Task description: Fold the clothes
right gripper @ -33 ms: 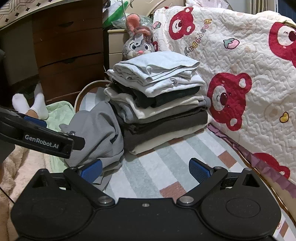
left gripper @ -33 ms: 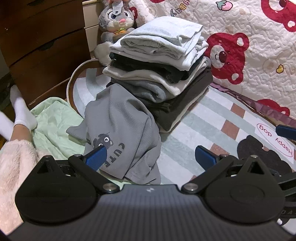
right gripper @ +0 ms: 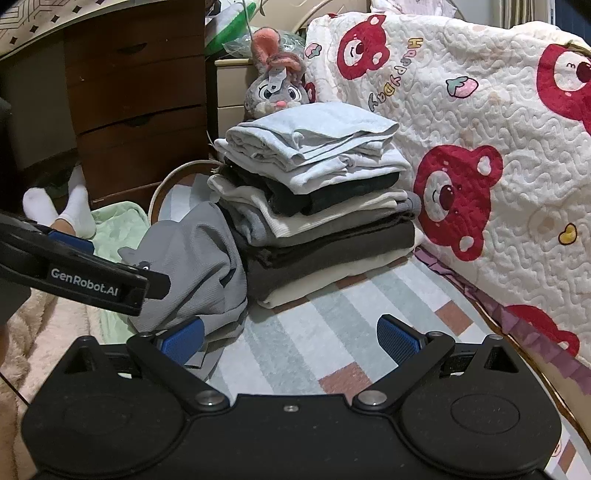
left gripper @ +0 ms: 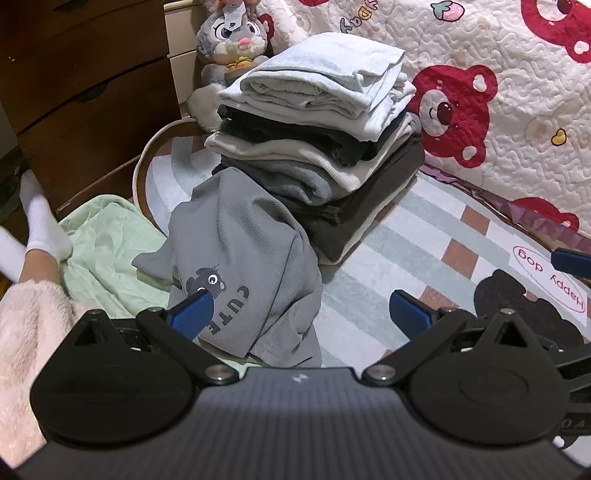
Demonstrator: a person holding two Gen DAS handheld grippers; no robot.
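A crumpled grey shirt [left gripper: 240, 258] with a "CUTE" print lies on the rug and leans against a tall stack of folded clothes [left gripper: 325, 129]. My left gripper [left gripper: 301, 308] is open just in front of the shirt, with its left fingertip over the print and nothing held. In the right wrist view the same grey shirt [right gripper: 192, 266] lies left of the stack of clothes [right gripper: 325, 206]. My right gripper [right gripper: 290, 330] hangs open over the striped rug, empty. The left gripper's body [right gripper: 92, 280] crosses the left side of that view.
A striped rug [left gripper: 388, 240] covers the floor. A bear-print quilt [left gripper: 498, 92] hangs on the right. Behind the stack are a plush rabbit [left gripper: 232, 33] and wooden drawers [left gripper: 85, 92]. A green cloth [left gripper: 107, 243], a white-socked foot [left gripper: 40, 221] and a pink fluffy garment [left gripper: 22, 332] are at left.
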